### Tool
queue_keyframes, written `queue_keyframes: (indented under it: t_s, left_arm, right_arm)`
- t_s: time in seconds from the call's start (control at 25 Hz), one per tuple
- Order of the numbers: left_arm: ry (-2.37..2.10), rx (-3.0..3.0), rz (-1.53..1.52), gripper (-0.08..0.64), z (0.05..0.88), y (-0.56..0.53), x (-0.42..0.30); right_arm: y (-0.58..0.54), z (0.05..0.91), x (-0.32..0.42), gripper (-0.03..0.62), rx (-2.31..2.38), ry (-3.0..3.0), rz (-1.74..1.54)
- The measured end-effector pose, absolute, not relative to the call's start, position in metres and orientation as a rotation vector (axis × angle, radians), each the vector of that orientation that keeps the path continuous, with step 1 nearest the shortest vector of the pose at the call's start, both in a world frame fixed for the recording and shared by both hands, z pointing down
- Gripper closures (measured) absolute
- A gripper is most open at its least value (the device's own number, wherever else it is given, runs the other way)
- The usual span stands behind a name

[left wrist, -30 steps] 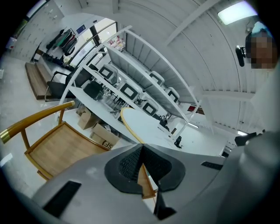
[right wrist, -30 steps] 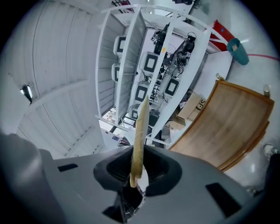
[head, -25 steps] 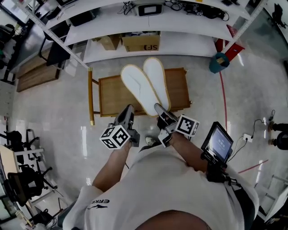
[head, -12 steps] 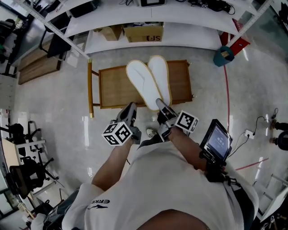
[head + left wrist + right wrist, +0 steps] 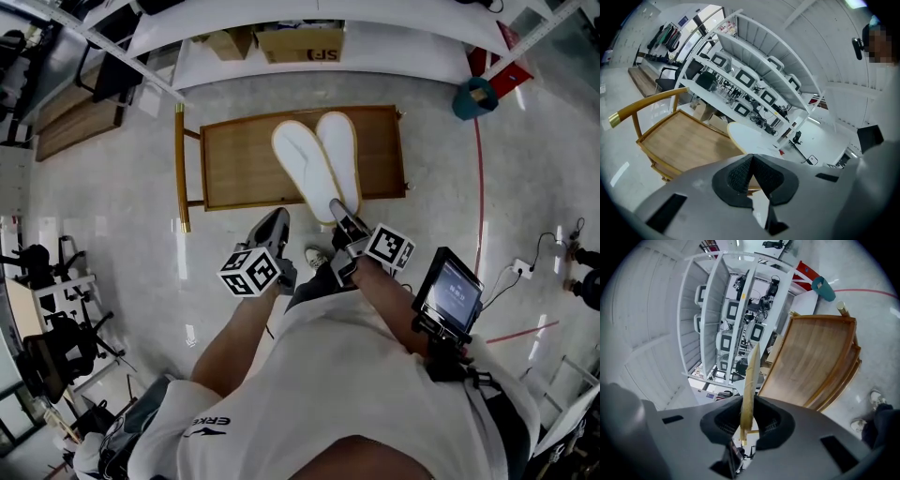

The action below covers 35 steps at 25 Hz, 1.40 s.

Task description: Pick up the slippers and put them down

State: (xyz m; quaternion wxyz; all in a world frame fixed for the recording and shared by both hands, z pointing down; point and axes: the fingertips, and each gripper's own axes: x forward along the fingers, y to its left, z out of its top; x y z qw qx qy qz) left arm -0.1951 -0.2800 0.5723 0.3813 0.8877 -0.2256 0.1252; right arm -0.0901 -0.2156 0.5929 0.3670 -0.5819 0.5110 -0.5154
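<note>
While both are coming down together, the left gripper (image 5: 278, 221), just left of centre in the head view, is riding along with its jaws pressed together on nothing. The right gripper (image 5: 337, 206) beside it is keeping its pads clamped on the heel end of the slippers (image 5: 319, 164), which are showing edge-on between them in its own view. Those two white soles, lying side by side and facing up, are now sitting wholly inside the outline of the wooden table (image 5: 234, 169) in the upper middle of the frame, whereas a second ago their toes were overhanging its far edge. Judging by that, the carry is ending and the put-down is getting under way; whether the pair is touching the wood yet I cannot tell, so the release is still waiting.
</note>
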Motion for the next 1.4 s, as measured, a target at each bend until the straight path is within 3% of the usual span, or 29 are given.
queue_keyframes:
  t_s: [0.36, 1.4]
  left_arm:
    - [-0.57, 2.227, 0.425, 0.557, 0.63, -0.285, -0.191]
    - [-0.521, 2.19, 0.579, 0.557, 0.647, -0.259, -0.191]
  right_arm:
    - [-0.222, 0.673, -0.091, 0.529, -1.5, 1.214, -1.434]
    - [-0.206, 0.743, -0.094, 0.529, -1.547, 1.032, -1.566]
